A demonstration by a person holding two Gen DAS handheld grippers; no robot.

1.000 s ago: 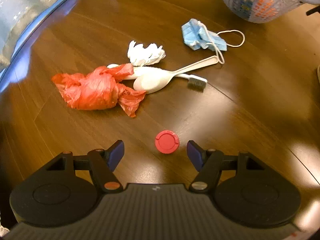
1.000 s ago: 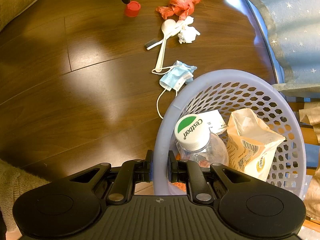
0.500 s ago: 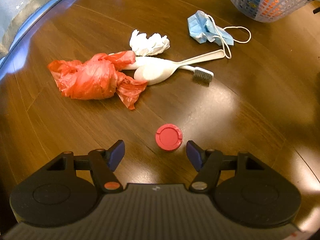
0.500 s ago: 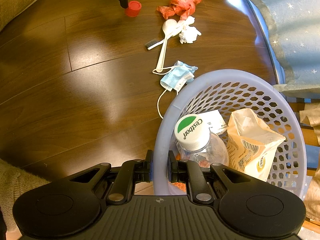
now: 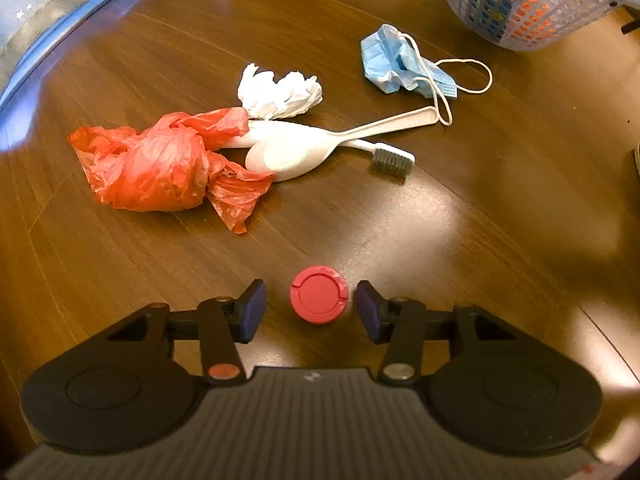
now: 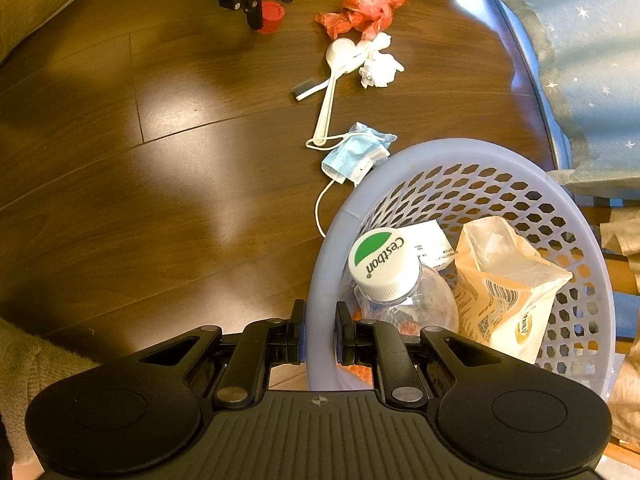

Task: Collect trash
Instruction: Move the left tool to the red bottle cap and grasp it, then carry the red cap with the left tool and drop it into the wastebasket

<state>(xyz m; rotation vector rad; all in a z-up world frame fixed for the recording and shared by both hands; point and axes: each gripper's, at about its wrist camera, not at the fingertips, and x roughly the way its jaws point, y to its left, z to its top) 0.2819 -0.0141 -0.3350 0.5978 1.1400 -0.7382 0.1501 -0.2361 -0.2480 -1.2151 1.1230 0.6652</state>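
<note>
Advanced since earlier, left hand-held gripper (image 5: 308, 310) now brackets red cap (image 5: 319, 294), jaws wide. Right hand-held gripper (image 6: 319, 334) clamps basket (image 6: 326, 240) rim. Next: close on cap.

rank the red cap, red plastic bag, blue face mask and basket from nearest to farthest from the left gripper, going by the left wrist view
1. red cap: between the open fingers of the left gripper.
2. red plastic bag: ahead, to the left.
3. blue face mask: farther ahead, to the right.
4. basket: far right corner, held at its rim by the right gripper.
</note>
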